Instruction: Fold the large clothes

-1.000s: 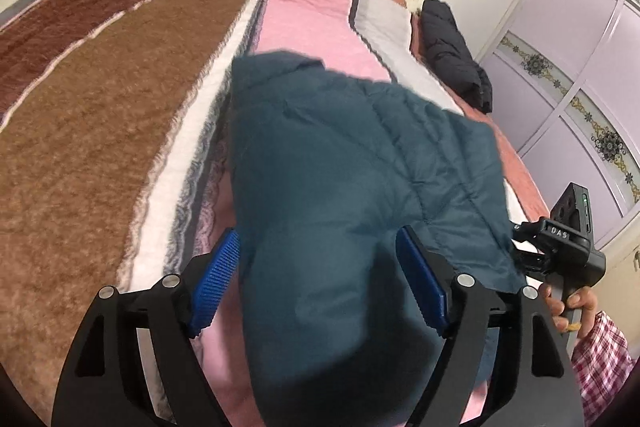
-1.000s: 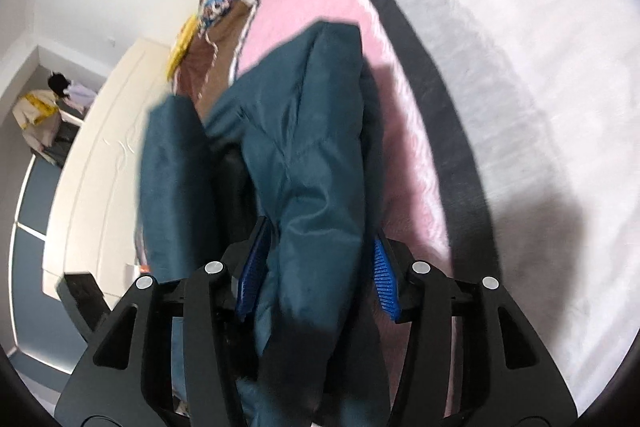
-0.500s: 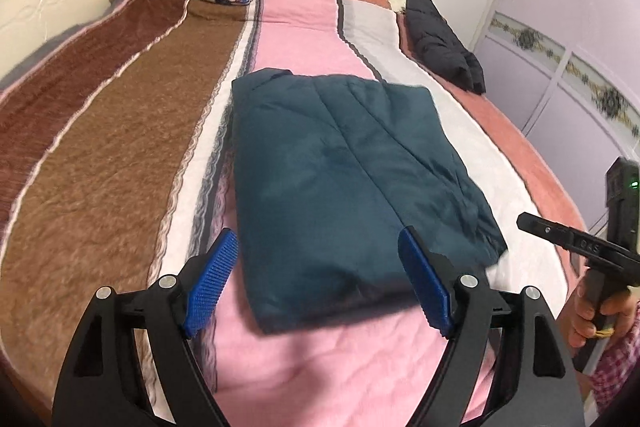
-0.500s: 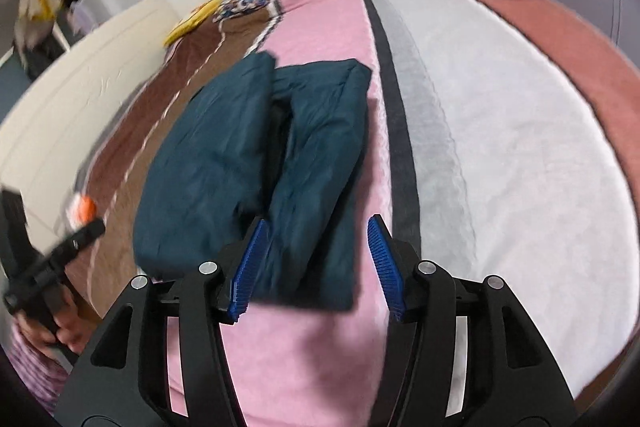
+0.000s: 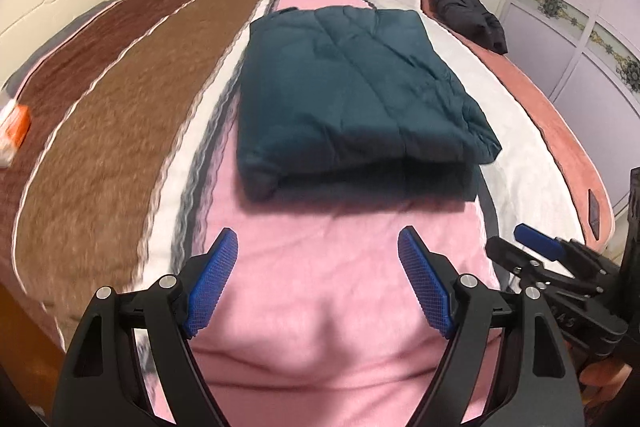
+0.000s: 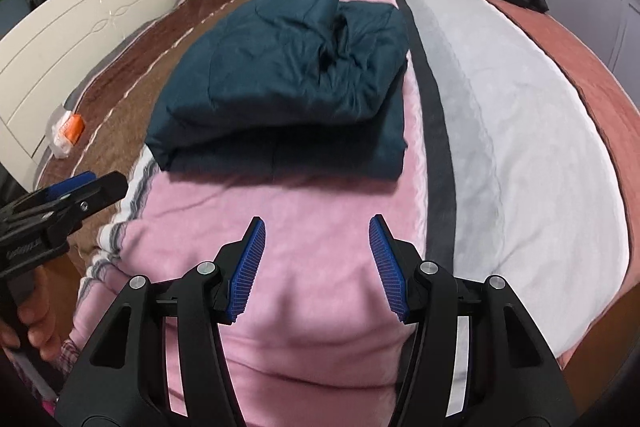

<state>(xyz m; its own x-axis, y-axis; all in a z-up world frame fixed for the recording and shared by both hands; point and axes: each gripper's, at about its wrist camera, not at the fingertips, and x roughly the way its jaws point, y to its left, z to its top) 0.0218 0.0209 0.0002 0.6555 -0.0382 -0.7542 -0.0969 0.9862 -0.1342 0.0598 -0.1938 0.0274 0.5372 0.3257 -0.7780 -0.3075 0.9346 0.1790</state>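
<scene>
Jacket (image 5: 352, 83): teal, quilted, folded rectangle | blanket (image 5: 328, 307): fleecy, perhaps plush, striped

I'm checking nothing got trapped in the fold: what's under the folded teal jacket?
Under the teal jacket only the striped blanket shows, its pink band running beneath. The jacket's lower layer shows at the near edge. Anything between the layers is covered.

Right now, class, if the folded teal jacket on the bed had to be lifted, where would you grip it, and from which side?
Probably the near edge of the folded teal jacket, approached from the foot of the bed. That edge faces both hand-held grippers and shows stacked layers with a gap between them, so fingers could pinch the whole stack. The top, rumpled in the right wrist view, offers less to hold.
</scene>
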